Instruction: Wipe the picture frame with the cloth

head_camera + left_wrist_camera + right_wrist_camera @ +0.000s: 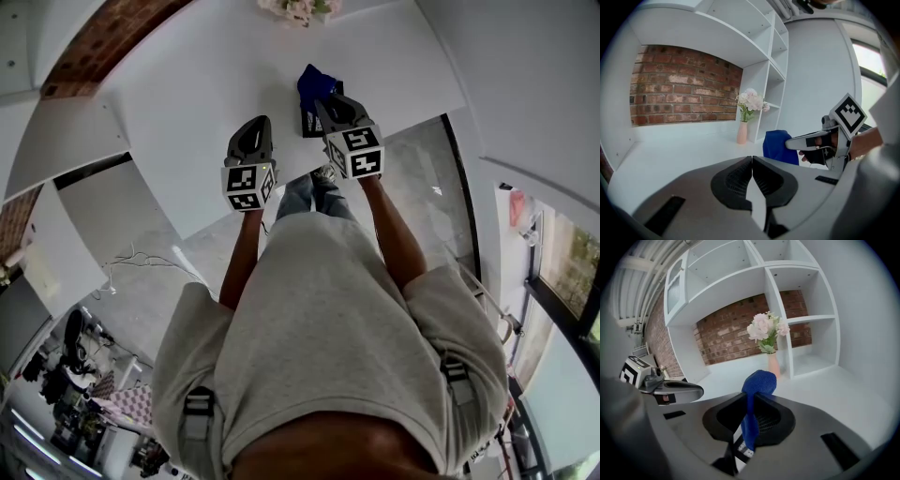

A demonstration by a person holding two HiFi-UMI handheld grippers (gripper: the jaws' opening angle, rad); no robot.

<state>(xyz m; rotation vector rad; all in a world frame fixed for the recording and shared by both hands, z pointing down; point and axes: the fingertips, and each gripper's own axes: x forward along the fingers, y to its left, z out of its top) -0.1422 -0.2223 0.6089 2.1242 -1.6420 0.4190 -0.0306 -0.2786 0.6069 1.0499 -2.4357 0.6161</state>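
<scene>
My right gripper (325, 97) is shut on a blue cloth (312, 82), which bunches up above the jaws and hangs down between them (759, 383). The cloth (778, 146) also shows in the left gripper view, beside the right gripper (808, 139). My left gripper (752, 159) is shut with nothing in it and hovers over the white table (206, 84), left of the right one. A small dark object with white print (307, 123) lies just below the right jaws; I cannot tell whether it is the picture frame.
A pink vase of pale flowers (772, 363) stands at the back of the table (742, 132), next to white shelf compartments (813, 343). A brick wall (679, 86) is behind. The table's near edge runs just under the grippers.
</scene>
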